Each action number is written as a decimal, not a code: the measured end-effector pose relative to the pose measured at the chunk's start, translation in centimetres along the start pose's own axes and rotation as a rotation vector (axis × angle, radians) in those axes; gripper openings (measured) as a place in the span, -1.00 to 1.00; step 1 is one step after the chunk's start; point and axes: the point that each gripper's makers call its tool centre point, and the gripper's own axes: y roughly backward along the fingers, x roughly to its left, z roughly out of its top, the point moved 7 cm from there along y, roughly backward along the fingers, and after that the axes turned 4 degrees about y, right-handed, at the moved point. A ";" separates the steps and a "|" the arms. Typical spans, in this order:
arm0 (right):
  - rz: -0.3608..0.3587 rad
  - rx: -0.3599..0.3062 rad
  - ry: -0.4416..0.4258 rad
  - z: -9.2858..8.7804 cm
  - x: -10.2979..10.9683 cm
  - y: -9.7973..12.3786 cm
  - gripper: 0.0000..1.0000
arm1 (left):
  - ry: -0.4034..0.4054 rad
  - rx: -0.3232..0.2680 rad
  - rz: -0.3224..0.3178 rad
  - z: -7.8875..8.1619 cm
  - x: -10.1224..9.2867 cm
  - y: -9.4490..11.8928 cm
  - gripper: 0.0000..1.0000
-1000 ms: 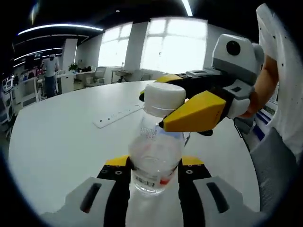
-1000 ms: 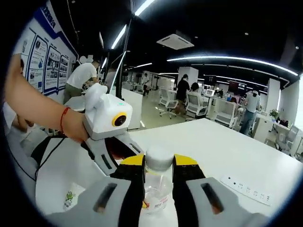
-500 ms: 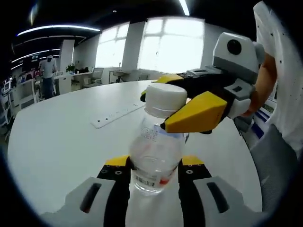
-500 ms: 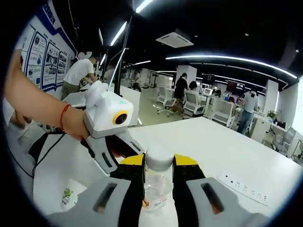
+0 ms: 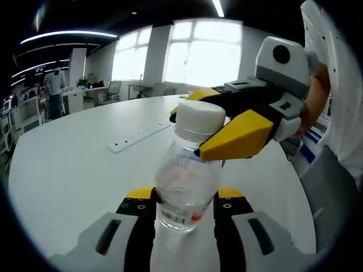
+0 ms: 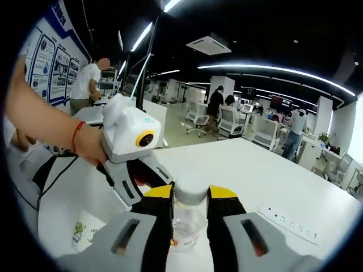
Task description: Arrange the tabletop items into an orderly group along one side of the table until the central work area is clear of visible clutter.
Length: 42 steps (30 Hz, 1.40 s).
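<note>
I am holding a clear plastic bottle [image 5: 187, 181] with both of my tools above the white worktop [image 5: 74, 164]. In the left gripper view, my left gripper [image 5: 182, 205] is pinching the lower body of the bottle between its two jaws, near the label with a barcode. The bottle is standing up from the jaws and leaning a little to the right, with its white cap [image 5: 198, 117] at the top. My right gripper [image 5: 218, 122] is coming in from the right side, and its yellow jaws are closing around the neck, just under the cap.

In the right gripper view, my right gripper [image 6: 190, 205] is pressing its jaws on both sides of the bottle [image 6: 184, 224], and the cap [image 6: 190, 188] is sitting between the yellow tips. The left gripper [image 6: 148, 184] is reaching in from the left, lower on the bottle.

A white power strip [image 5: 139, 137] is lying flat on the worktop, well beyond my left jaws. In the right gripper view, the power strip [image 6: 288, 224] is lying to the right of my jaws.
</note>
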 end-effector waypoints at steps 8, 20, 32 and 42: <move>-0.003 0.024 0.001 0.1 0.0 0.3 -0.59 | 0.001 0.007 0.002 0.0 -0.1 -0.1 -0.21; -0.018 0.044 0.016 -0.1 -0.2 0.9 -0.58 | -0.009 0.016 0.008 0.1 -0.2 -0.3 -0.21; -0.017 0.051 0.010 -0.3 -0.4 0.9 -0.51 | 0.029 0.004 0.014 0.1 -0.2 -0.3 -0.07; -0.011 0.050 -0.011 -0.3 -0.6 1.1 -0.40 | 0.063 0.002 0.018 0.2 -0.3 0.0 0.04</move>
